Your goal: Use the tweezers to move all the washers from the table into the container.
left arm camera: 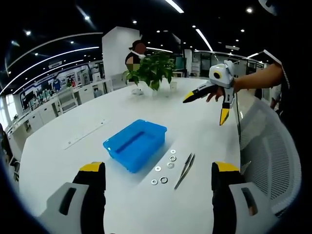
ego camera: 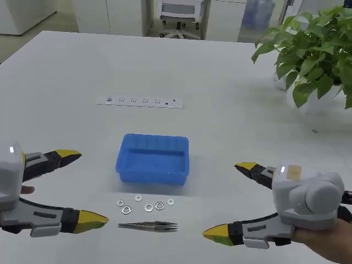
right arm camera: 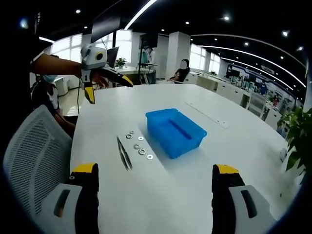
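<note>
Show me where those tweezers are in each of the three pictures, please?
Head view: tweezers lie low centre, just below the washers.
Left gripper view: lower middle, right of the washers.
Right gripper view: left of centre, left of the washers.
Shared landmark: the blue container, across the washers from the tweezers.
</note>
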Available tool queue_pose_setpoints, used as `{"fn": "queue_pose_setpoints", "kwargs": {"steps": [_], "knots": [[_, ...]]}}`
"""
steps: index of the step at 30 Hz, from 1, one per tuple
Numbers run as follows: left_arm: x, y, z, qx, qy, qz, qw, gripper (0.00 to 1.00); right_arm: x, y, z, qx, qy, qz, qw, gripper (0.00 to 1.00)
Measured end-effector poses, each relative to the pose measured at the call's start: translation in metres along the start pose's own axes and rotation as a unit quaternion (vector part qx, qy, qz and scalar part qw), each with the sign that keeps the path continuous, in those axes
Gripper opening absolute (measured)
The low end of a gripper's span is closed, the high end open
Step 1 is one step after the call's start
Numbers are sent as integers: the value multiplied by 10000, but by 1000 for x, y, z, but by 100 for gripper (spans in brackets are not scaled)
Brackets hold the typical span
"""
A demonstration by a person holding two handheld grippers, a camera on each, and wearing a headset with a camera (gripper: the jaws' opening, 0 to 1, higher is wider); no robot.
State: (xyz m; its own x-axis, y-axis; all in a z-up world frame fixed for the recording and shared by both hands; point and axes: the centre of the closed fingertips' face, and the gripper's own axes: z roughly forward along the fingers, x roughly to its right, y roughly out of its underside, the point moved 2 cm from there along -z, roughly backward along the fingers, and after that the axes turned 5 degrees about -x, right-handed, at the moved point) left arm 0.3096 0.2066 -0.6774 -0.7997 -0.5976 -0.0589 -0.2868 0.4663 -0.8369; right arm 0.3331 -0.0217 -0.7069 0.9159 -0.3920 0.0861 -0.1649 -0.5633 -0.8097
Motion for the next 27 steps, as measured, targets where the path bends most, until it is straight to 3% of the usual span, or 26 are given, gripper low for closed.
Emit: {"fn": "queue_pose_setpoints", "kwargs": {"steps": [12,27], "knots": [[1,1,1,-97,14,118,9999,94,1,1,0,-11,-8,-44,10000,96],[12,9,12,-354,216,304,9987,89,-4,3,7,-151,-161,-305,9993,91]]}}
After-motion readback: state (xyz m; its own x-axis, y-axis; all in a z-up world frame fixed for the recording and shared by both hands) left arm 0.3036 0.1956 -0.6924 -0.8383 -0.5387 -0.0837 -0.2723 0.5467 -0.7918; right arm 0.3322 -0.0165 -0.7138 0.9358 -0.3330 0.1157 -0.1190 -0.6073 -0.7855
